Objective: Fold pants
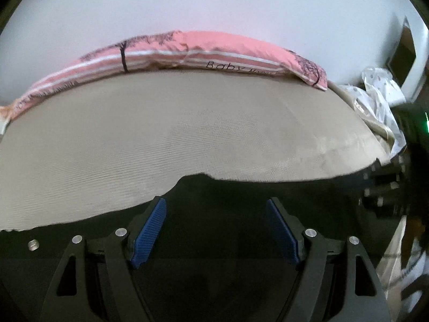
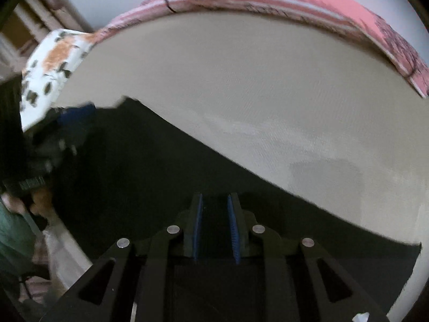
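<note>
Black pants [image 1: 241, 196] lie flat on a beige bed mat [image 1: 187, 123]. In the left wrist view my left gripper [image 1: 215, 204] is wide open just over the pants, its blue pads [image 1: 150, 230] apart and empty. In the right wrist view the pants [image 2: 150, 177] spread across the lower left of the mat [image 2: 268, 86]. My right gripper [image 2: 214, 201] hovers over the dark cloth with its blue pads [image 2: 232, 228] a narrow gap apart; I cannot see whether cloth is between them. The left gripper's body shows blurred at the far left [image 2: 61, 139].
A pink striped pillow [image 1: 187, 51] lies along the far edge of the bed against a white wall. A white dotted cloth [image 1: 380, 94] is bunched at the right bed edge. A white and orange patterned cloth [image 2: 51, 61] sits at the left in the right wrist view.
</note>
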A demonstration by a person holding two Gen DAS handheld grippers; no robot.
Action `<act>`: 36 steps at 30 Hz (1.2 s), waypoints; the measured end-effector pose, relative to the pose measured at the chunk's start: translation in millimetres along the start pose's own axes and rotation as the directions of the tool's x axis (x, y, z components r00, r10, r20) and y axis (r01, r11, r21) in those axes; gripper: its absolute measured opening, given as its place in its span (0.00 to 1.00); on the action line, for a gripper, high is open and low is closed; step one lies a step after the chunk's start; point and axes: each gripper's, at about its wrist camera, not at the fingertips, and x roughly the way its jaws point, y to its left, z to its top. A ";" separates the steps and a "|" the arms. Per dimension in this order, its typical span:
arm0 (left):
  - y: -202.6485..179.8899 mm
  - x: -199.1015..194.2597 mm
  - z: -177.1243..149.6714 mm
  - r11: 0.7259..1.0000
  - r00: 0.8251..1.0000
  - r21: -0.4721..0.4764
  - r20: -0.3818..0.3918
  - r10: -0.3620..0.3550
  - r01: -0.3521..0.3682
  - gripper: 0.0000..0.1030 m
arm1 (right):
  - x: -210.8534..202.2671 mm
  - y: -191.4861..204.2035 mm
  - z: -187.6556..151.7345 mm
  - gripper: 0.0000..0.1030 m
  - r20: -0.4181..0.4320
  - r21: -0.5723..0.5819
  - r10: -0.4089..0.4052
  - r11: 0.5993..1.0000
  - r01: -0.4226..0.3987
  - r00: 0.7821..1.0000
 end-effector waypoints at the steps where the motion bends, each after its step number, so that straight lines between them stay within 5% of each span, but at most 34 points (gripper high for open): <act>1: 0.6 8.0 3.8 1.000 1.000 -0.007 -0.013 -0.014 0.014 0.75 | 3.6 -3.4 -2.5 0.19 0.004 0.006 -0.020 1.000 0.020 1.000; 8: 17.1 55.5 12.5 0.994 0.991 -0.052 -0.104 0.087 -0.093 0.71 | 24.8 -13.5 -0.9 0.16 0.094 0.072 -0.084 0.994 0.078 0.992; 16: 4.0 33.1 6.8 0.988 0.984 -0.008 -0.091 0.155 -0.156 0.71 | 7.2 -8.0 -6.6 0.18 0.118 0.106 -0.030 0.994 0.017 0.993; 18: -5.7 14.4 -3.2 0.986 0.983 0.021 -0.070 0.168 -0.167 0.71 | -2.6 -4.9 -20.0 0.21 0.118 0.099 0.008 0.995 -0.020 0.993; 20: -13.6 -4.2 -19.3 0.984 0.983 0.055 -0.062 0.173 -0.170 0.71 | -5.3 -2.2 -37.3 0.28 0.084 0.083 -0.030 0.996 0.023 0.996; 24: -17.2 -22.8 -50.5 0.975 0.975 0.103 -0.081 0.208 -0.200 0.71 | -3.1 -14.5 -70.9 0.27 0.040 0.103 -0.066 0.993 0.061 0.997; 36: 8.5 -39.7 -97.1 0.958 0.953 0.029 -0.101 0.285 -0.284 0.71 | -36.8 -101.3 -149.2 0.23 0.085 0.355 -0.134 0.930 0.095 0.987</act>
